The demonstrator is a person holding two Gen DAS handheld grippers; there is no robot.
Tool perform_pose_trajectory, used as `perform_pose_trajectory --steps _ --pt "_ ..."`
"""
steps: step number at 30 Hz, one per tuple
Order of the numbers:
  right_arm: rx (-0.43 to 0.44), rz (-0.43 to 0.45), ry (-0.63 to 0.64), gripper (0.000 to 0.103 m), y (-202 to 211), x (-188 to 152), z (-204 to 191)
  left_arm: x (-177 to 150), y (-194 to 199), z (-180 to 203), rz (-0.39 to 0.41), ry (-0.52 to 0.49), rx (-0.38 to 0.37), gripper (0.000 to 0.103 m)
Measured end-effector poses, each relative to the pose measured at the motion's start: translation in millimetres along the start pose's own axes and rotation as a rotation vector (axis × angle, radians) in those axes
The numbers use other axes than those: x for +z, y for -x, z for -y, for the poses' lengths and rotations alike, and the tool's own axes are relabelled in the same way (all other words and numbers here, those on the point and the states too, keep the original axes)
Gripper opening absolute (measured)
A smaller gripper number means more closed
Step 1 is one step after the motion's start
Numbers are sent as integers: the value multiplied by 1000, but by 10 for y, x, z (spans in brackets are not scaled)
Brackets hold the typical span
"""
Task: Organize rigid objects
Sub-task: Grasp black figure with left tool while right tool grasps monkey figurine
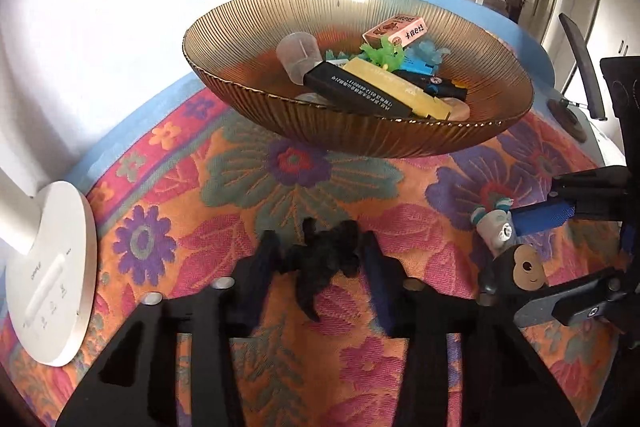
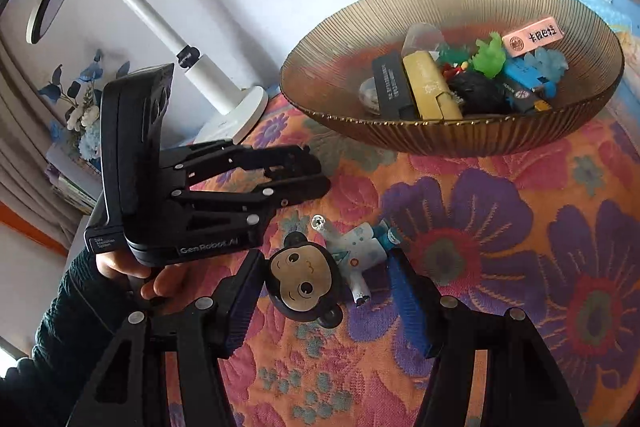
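Observation:
A spiky black toy [image 1: 324, 263] lies on the floral cloth between the fingers of my left gripper [image 1: 320, 251], and both pads press its sides. From the right wrist view the left gripper [image 2: 316, 171] points toward the bowl with its jaws close together. A monkey figure, brown face [image 2: 304, 279] and white body [image 2: 360, 251], lies lengthwise between the right gripper's blue pads [image 2: 320, 287], head against one and feet against the other. From the left wrist view the same figure [image 1: 500, 231] sits in the right gripper [image 1: 516, 267]. An amber ribbed bowl [image 1: 360, 139] [image 2: 440, 141] behind holds several small items.
A white desk lamp has its base [image 1: 52, 267] at the table's left edge, its stem [image 2: 216, 87] leaning toward the wall. A person's hand [image 2: 120, 267] holds the left gripper. The floral cloth [image 2: 520, 227] covers the table, with open cloth between bowl and grippers.

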State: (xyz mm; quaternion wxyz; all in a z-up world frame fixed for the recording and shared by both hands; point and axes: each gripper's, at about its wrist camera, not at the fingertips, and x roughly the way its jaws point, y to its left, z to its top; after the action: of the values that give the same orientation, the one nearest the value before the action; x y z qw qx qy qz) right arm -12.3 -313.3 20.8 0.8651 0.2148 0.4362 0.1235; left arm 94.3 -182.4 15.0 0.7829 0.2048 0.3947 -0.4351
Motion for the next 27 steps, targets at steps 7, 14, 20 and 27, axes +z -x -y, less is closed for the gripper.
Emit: perform_pose_trajectory --steps 7,14,20,27 --pt "48 26 141 60 19 -66 -237 -351 390 147 26 98 122 37" --pt "8 7 368 60 -56 -225 -682 -1086 1038 280 21 320 284 37" --pt "-65 -29 478 60 -203 -344 -917 -1548 1254 247 26 480 402 37" --pt "-37 -90 467 72 -249 -389 -847 -1688 1236 278 50 502 393 38"
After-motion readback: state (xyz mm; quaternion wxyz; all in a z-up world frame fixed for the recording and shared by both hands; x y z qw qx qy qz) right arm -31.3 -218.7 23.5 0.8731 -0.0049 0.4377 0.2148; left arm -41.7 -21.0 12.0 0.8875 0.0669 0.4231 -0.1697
